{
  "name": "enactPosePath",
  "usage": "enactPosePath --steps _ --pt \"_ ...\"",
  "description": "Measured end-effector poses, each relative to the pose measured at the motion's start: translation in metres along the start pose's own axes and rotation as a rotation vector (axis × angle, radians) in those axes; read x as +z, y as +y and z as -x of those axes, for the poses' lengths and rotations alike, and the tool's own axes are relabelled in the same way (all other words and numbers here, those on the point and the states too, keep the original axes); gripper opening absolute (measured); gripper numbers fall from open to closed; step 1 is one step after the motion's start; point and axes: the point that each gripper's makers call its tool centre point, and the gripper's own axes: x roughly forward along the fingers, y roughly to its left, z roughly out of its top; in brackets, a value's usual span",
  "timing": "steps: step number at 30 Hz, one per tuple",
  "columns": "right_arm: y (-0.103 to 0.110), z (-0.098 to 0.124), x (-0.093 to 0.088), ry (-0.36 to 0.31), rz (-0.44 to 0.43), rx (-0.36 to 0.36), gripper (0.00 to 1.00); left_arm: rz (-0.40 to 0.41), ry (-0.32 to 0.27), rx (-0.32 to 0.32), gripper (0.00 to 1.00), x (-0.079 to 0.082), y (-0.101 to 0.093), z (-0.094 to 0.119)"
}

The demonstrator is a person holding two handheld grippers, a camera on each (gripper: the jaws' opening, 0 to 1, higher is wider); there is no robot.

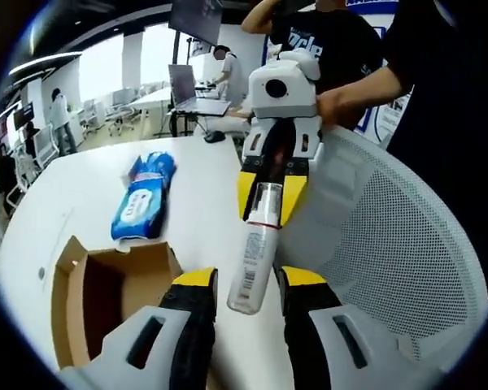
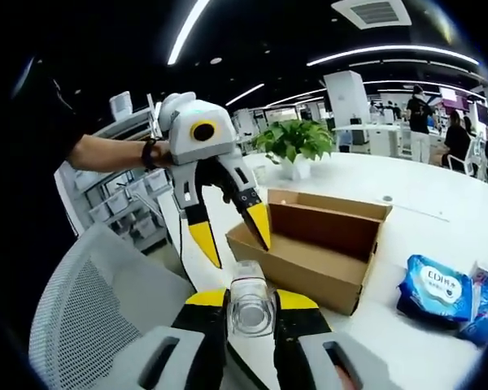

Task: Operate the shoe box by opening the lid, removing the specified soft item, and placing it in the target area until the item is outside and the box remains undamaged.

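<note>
1. Right tongs clenched on a clear bottle at bottom centre of right gripper view; in left gripper view the same tongs hold the bottle by its top, centre frame.
2. Left tongs released — bottle's lower end hangs between the two tips, contact unclear. In right gripper view left tongs gape, upper left of centre.
3. Shoe box lower left, lid off, interior looks bare; brown box centre-right in right gripper view.
4. Blue wipes pack lies on white tabletop just beyond the box — outside it.
5. Mesh chair crowds the right side; tabletop beyond is open.
</note>
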Motion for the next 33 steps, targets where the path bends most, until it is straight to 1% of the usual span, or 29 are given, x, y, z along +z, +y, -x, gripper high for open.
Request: enactPosePath --steps 11,18,25,33 --pt "-0.019 0.009 -0.008 0.017 -0.024 -0.040 0.16 0.081 -0.036 0.115 0.34 -0.010 0.019 0.012" --pt "-0.034 0.014 -0.012 0.025 -0.042 -0.066 0.16 0.125 -0.044 0.161 0.34 -0.020 0.025 0.017" --pt "-0.051 0.021 -0.013 0.021 -0.064 -0.093 0.16 0.173 -0.068 0.216 0.36 -0.025 0.031 0.024" --pt "-0.068 0.030 -0.014 0.018 -0.086 -0.128 0.16 0.225 -0.073 0.262 0.38 -0.039 0.031 0.029"
